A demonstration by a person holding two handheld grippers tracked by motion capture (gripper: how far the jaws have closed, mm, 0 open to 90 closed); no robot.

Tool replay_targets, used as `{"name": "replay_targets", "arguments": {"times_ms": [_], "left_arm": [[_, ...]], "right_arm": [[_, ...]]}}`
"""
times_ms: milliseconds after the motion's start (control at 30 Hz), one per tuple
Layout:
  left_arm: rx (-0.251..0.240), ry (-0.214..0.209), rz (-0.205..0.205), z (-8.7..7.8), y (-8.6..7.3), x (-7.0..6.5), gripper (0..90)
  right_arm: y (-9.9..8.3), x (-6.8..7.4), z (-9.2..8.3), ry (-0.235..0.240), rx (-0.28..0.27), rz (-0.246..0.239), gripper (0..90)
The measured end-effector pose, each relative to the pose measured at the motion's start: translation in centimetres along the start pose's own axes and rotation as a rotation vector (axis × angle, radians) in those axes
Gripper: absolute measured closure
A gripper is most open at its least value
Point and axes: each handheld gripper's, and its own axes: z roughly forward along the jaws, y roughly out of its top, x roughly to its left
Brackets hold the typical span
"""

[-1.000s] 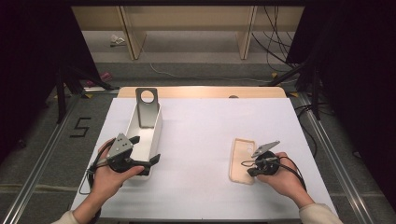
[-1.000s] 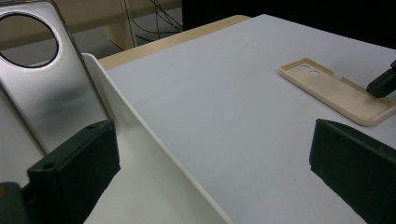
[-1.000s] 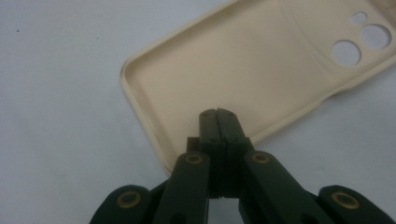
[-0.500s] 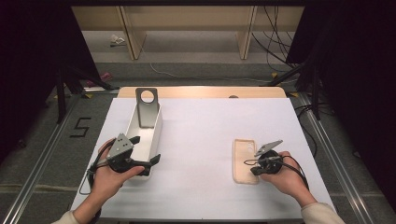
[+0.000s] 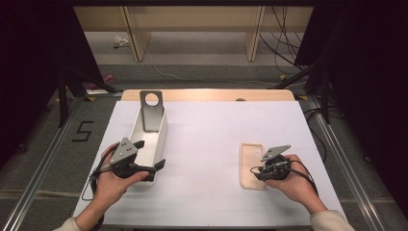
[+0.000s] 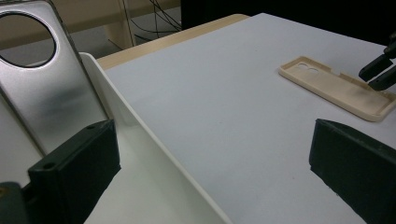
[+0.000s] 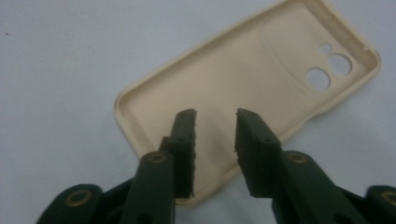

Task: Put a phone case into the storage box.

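Note:
A beige phone case (image 5: 251, 159) lies hollow side up on the white table top, at the right. My right gripper (image 5: 255, 174) points at its near end. In the right gripper view the jaws (image 7: 215, 121) have just been opening and stand a little apart over the case's (image 7: 243, 84) long rim, pressing on nothing. My left gripper (image 5: 151, 155) is wide open at the near end of a white tray (image 5: 163, 127). One jaw is inside the tray and one outside, with the tray wall (image 6: 154, 154) between them.
A metal stand with a round hole (image 5: 151, 113) leans inside the tray at its far end. The table's wooden far edge (image 5: 207, 95) lies beyond. Cables trail from both grippers. White table surface lies between tray and case.
The right gripper's jaws have parted a little at the case's rim. Both hands and the case stay where they were.

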Motion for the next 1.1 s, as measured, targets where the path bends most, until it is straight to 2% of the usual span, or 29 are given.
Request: {"name": "replay_targets", "arguments": {"times_ms": [200,333,567,800,933,1100], "left_arm": [[-0.001,-0.001,-0.001,0.0,0.0,0.0,1.5],[-0.001,-0.002,-0.002,0.0,0.0,0.0,1.5],[0.0,-0.002,-0.003,0.0,0.0,-0.1,1.6],[0.0,-0.003,-0.001,0.0,0.0,0.0,1.7],[0.001,-0.004,-0.003,0.1,0.0,0.0,1.8],[0.0,-0.004,-0.002,0.1,0.0,0.0,1.8]], "right_arm": [[0.3,0.5,0.0,-0.005,-0.024,-0.084,44.6],[0.4,0.5,0.0,0.003,-0.019,-0.115,34.9],[0.7,0.5,-0.5,0.021,0.018,-0.176,30.4],[0.7,1.0,-0.3,0.043,0.113,-0.253,29.3],[0.9,1.2,0.0,0.055,0.151,-0.281,28.8],[1.3,1.5,0.2,0.041,0.196,-0.329,29.0]]}}
